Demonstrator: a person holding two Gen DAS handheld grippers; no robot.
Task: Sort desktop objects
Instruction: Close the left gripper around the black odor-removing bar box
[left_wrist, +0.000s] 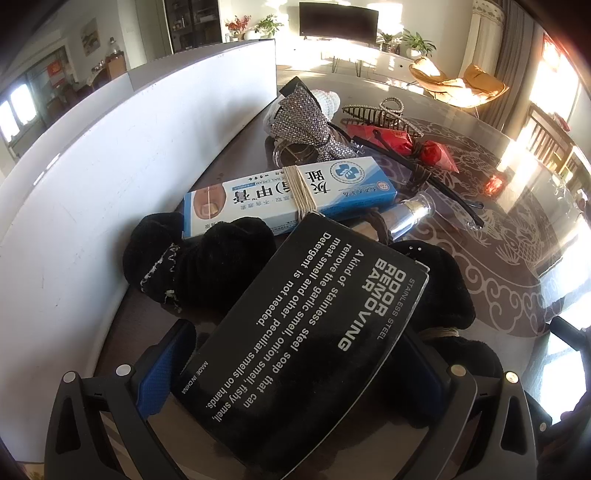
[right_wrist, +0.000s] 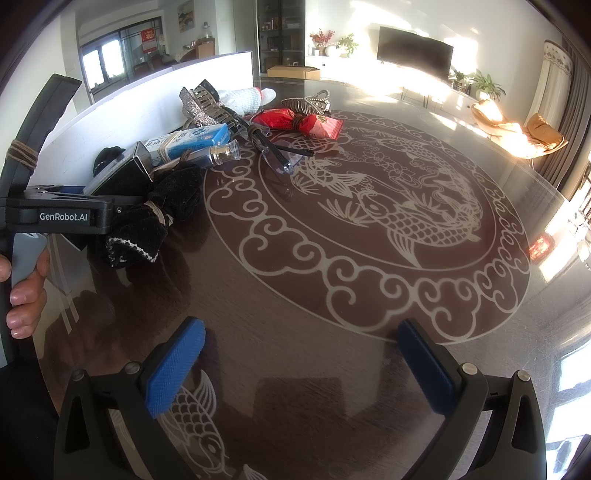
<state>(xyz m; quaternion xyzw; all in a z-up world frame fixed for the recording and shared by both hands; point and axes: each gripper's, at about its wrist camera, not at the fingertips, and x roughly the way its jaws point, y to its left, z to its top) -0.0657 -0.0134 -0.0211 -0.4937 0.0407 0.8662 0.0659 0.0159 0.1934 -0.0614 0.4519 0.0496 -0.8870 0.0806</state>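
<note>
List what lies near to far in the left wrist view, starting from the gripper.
Left gripper → black soap box → blue-and-white cream box → glitter bow → white knit item → TV.

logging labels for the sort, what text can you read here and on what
"STAINLESS STEEL ODOR REMOVING BAR", "A kind of stainless steel soap that can remove the garlic smell, onion smell, fishy smell, meat smell and other peculiar smells on hands. Detergent is not needed.", "MADE IN CHINA": black box between the left claw fingers.
"NAIL CREAM", plus large Chinese characters, smaller print too small: blue and white box.
"GenRobot.AI": left claw body, seen by the right wrist.
Red packet: print unreadable.
</note>
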